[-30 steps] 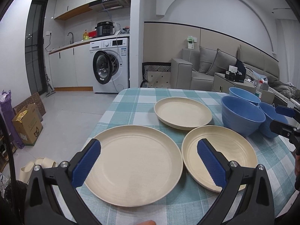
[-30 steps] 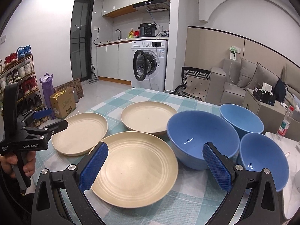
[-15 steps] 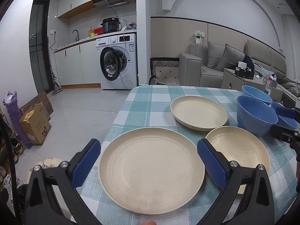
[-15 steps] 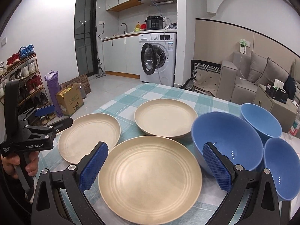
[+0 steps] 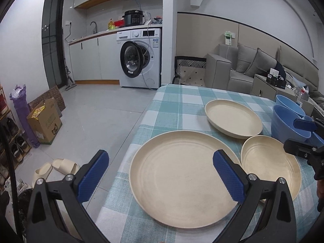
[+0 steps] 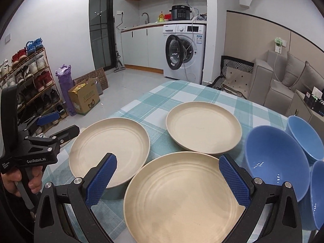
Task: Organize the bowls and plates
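Three beige plates lie on the checked tablecloth: a near-left plate (image 5: 182,180) (image 6: 109,147), a near-right plate (image 5: 269,162) (image 6: 182,198) and a far plate (image 5: 232,119) (image 6: 202,129). Three blue bowls stand to the right: a big one (image 6: 275,162) (image 5: 287,125), a far one (image 6: 303,133) and a near one (image 6: 318,192). My left gripper (image 5: 160,177) is open and empty, hovering over the near-left plate's left rim. My right gripper (image 6: 167,179) is open and empty above the near-right plate.
The table's left edge (image 5: 131,141) drops to a tiled floor with slippers (image 5: 54,168) and a cardboard box (image 5: 44,121). A shoe rack (image 6: 28,77), a washing machine (image 6: 186,50) and a grey sofa (image 5: 243,68) stand beyond the table.
Both grippers have swung left, so the plates and bowls sit further right in each view. Both stay open and empty. Nothing on the table has moved.
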Available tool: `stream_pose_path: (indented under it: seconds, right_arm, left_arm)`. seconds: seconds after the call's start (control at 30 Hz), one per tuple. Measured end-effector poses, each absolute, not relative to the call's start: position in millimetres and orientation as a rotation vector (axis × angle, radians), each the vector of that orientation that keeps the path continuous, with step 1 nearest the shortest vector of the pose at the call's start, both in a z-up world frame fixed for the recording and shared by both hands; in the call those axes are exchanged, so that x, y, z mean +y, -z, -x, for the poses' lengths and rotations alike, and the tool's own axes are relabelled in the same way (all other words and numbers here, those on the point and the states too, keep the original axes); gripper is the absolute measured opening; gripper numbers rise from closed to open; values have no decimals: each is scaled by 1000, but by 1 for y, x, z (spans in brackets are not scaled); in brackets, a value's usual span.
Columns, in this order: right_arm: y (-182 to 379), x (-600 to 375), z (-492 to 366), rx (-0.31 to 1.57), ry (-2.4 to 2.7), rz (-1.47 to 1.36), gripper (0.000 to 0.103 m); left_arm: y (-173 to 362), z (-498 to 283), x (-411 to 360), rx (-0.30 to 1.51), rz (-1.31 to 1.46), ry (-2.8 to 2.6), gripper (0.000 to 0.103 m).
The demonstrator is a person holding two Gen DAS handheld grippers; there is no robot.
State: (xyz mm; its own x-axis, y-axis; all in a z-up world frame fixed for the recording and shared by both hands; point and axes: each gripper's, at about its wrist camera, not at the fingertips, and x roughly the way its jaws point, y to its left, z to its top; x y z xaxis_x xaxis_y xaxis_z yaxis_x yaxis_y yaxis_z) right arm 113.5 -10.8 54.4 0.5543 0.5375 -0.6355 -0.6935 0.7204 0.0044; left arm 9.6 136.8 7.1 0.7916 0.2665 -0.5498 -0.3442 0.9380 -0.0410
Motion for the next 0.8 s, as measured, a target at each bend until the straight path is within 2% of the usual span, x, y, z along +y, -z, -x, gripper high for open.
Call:
stream_pose_path:
  seconds: [0.8]
  right_arm:
    - [-18,46,-146,793,-823,263,101]
  left_arm:
    - [37,-28,168,754,246,-278,101]
